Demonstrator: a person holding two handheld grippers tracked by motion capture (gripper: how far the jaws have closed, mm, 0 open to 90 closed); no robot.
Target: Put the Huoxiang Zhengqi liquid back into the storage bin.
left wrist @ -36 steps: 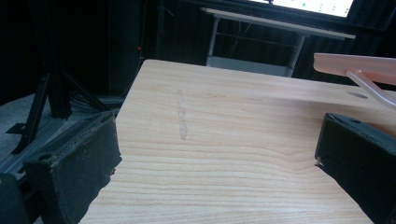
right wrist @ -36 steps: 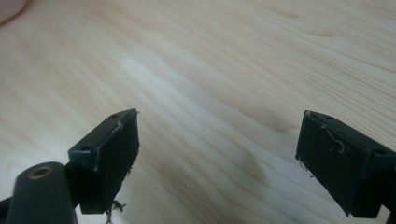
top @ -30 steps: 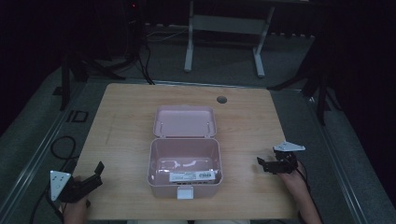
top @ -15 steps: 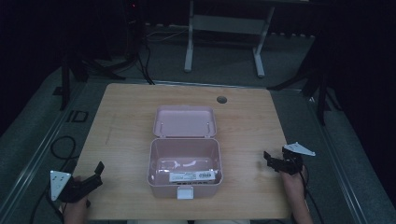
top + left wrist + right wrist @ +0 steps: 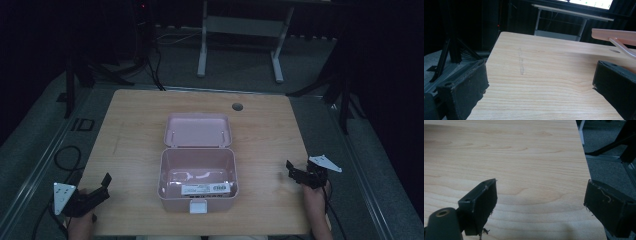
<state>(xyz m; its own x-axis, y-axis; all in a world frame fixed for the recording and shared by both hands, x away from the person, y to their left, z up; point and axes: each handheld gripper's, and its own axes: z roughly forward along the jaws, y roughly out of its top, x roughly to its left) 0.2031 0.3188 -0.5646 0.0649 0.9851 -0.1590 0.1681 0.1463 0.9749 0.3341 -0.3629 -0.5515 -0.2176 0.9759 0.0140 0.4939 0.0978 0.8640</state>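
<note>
While the pink box [image 5: 198, 170] is sitting open at the middle of the tabletop [image 5: 265, 130], lid folded back, I am holding my left gripper [image 5: 102, 186] near the front left corner and my right gripper [image 5: 291, 170] by the right edge, both released and empty.

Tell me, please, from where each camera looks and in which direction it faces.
High view: above the person's side, facing forward and down on the table and open pink box; forearms, left gripper and right gripper show.
Left gripper view: rides the left gripper, facing across the table; open jaws.
Right gripper view: rides the right gripper, facing the table's edge; open jaws.
Shared: the box lid appears in the high and left gripper views.
</note>
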